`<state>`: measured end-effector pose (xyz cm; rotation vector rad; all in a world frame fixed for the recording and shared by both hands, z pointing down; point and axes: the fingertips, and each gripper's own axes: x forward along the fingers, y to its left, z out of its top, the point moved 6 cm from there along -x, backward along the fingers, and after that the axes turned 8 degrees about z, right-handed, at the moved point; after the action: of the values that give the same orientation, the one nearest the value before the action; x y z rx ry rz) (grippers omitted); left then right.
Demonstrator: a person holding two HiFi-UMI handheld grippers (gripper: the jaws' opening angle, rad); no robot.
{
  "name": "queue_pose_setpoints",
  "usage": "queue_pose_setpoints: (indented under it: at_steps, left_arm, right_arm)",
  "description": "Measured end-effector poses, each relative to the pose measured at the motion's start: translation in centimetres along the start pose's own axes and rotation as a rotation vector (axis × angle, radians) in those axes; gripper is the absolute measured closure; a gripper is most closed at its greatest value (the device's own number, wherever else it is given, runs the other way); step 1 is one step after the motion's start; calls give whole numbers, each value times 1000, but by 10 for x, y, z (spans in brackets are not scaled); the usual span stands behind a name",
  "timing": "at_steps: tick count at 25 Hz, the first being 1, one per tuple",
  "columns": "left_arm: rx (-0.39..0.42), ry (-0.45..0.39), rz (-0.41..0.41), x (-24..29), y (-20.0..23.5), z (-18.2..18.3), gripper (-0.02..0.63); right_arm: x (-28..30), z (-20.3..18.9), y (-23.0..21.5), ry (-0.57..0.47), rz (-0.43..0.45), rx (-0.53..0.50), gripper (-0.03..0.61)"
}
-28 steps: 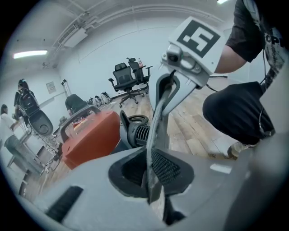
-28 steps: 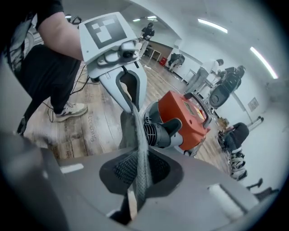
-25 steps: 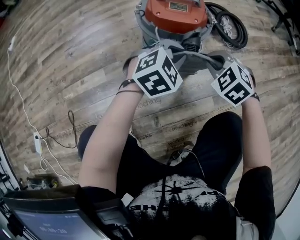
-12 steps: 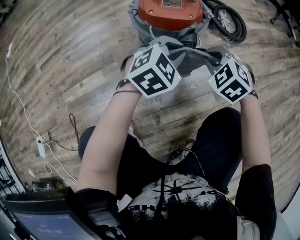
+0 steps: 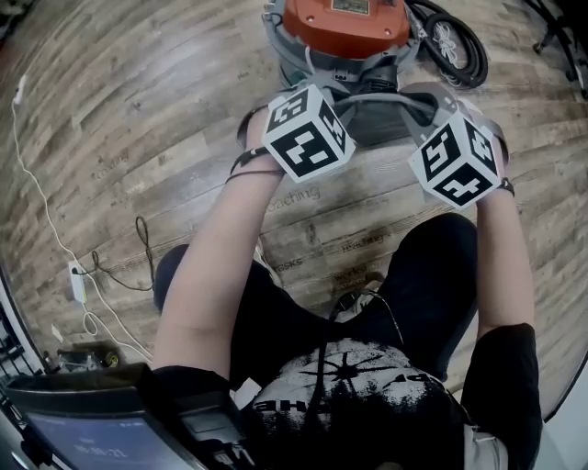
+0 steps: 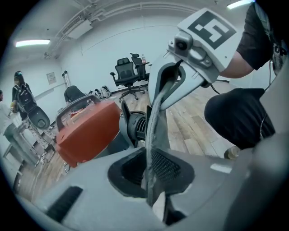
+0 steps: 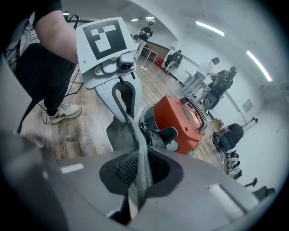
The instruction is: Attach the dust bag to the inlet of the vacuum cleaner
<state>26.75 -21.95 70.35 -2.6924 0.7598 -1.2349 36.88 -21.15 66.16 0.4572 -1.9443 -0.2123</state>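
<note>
**Landmark:** vacuum cleaner [image 5: 344, 27].
- **Left of it:** bare wooden floor [image 5: 138, 101], open for me to pass.
- **Right of it:** coiled black hose [image 5: 457, 48] just beside it, blocking.
- **In front of it:** grey dust bag [image 5: 390, 108], pinched in my left hand-held gripper [image 6: 153, 178] and right hand-held gripper [image 7: 135, 178], spans the approach.
- **Well to its front-left:** white cable and power strip [image 5: 75, 280] on the floor.
</note>
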Motion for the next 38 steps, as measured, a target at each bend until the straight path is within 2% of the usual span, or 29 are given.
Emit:
queue_pose_setpoints:
  at_steps: [3, 10, 13, 16, 19, 22, 24, 30, 33, 35, 38]
  left_arm:
    - [-16, -53, 4, -7, -1, 10, 578]
    - [2, -143, 44, -13, 1, 35, 578]
    - [-14, -137, 48, -12, 2, 33, 578]
    - [-85, -108, 29, -9, 7, 20, 576]
    - [-130, -56, 12, -3, 7, 3, 574]
    - [-133, -20, 4, 2, 4, -5, 572]
    - [-119, -29, 4, 1, 3, -1, 574]
    - [-73, -152, 42, -9, 8, 36, 577]
    - [-39, -176, 53, -6, 8, 47, 575]
    - [-65, -181, 39, -5, 9, 45, 575]
    - [-148, -170, 21, -6, 13, 34, 573]
  right_arm:
    - [3, -15, -1, -31, 22, 84, 560]
    - [22, -35, 8, -47, 48, 190, 561]
    - [19, -34, 6, -55, 47, 189, 561]
    - [9, -23, -1, -83, 33, 174, 561]
    - [4, -5, -4, -69, 6, 88, 560]
    - [4, 6, -3, -43, -17, 15, 560]
    - [4, 0, -3, -49, -13, 36, 560]
    - [21, -36, 8, -63, 28, 188, 561]
    - [30, -41, 12, -63, 45, 234, 561]
    - [30, -41, 9, -66, 48, 244, 561]
    - [19, -37, 1, -95, 25, 238, 561]
